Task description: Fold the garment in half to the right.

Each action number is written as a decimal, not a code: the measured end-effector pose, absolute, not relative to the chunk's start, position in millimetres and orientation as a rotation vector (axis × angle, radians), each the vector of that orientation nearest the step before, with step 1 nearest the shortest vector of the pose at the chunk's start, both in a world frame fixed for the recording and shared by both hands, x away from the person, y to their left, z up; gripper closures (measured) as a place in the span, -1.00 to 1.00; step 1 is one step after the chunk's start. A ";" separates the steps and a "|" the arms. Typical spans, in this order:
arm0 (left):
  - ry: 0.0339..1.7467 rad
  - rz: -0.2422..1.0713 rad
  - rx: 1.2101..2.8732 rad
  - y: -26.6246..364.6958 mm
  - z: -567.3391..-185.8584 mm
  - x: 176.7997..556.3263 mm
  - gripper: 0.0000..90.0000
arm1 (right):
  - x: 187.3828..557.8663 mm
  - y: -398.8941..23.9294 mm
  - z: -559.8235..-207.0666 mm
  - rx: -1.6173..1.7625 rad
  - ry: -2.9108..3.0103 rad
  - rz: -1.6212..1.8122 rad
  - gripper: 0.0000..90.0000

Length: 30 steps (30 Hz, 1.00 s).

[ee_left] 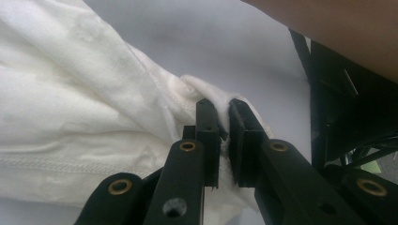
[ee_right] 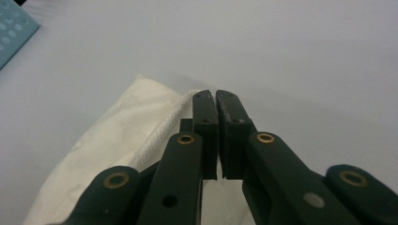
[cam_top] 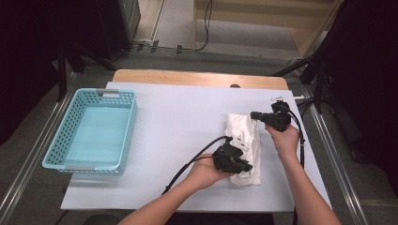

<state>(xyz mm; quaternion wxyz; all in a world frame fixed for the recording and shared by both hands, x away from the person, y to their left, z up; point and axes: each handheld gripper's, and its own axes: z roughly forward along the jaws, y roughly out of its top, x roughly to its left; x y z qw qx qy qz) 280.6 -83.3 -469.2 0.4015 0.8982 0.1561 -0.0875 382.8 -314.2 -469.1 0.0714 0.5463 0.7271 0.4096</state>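
White cloth (cam_top: pixel 243 149) lies folded into a long, narrow bundle on the right half of the white table sheet (cam_top: pixel 178 140), well apart from the blue basket (cam_top: pixel 91 129) that stands empty near the sheet's left edge.

Left to right in the high view: the basket; a bare stretch of sheet; the left gripper (cam_top: pixel 241 166) at the near end of the bundle; the right gripper (cam_top: pixel 256 115) at the far end.

Left gripper state: in the left gripper view, the left gripper (ee_left: pixel 224 123) has its jaws drawn together on a fold of the cloth (ee_left: pixel 84 108), with white fabric visibly pinched between the pads. The grip sits on a corner or edge of the bundle, not on its middle.

Right gripper state: in the right gripper view, the right gripper (ee_right: pixel 216 110) has its jaws together with barely a slit between them. The cloth (ee_right: pixel 117 140) and its stitched hem run up to the left jaw. It appears that the jaws pinch the hem, but whether fabric is actually between the pads cannot be told.

Step in hand, as judged: both ends of the bundle are taken up, either for another fold or for carrying it to the basket.

Next move calls for:
- both grips held firm, since each bites on thin fabric;
- both hands rising together so the bundle stays level and folded;
- travel leftward across the sheet if the basket is the goal.
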 end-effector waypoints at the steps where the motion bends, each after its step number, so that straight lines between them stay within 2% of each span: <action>1: 0.396 -0.229 2.272 -84.7 -471.5 281.3 0.87 | 383.0 -314.0 -470.7 1.643 2.188 1.226 0.89; 6: 0.379 -0.247 2.292 -89.7 -479.1 280.9 0.80 | 381.6 -313.9 -475.1 1.657 2.200 1.206 0.89; 10: 0.381 -0.299 2.253 -88.5 -475.5 281.9 0.48 | 379.9 -315.6 -477.7 1.670 2.201 1.189 0.89; 12: 0.381 -0.279 2.239 -85.2 -467.9 281.1 0.35 | 379.6 -317.7 -479.0 1.670 2.205 1.182 0.89; 18: 0.414 -0.285 2.204 -72.1 -451.5 282.2 0.12 | 377.9 -320.3 -479.9 1.659 2.217 1.161 0.86; 24: 0.467 -0.279 2.217 -60.4 -450.9 289.9 -0.04 | 372.3 -320.0 -472.6 1.608 2.206 1.173 0.35; 30: 0.485 -0.254 2.208 -50.3 -450.5 293.1 -0.06 | 358.2 -323.4 -464.2 1.564 2.194 1.192 0.18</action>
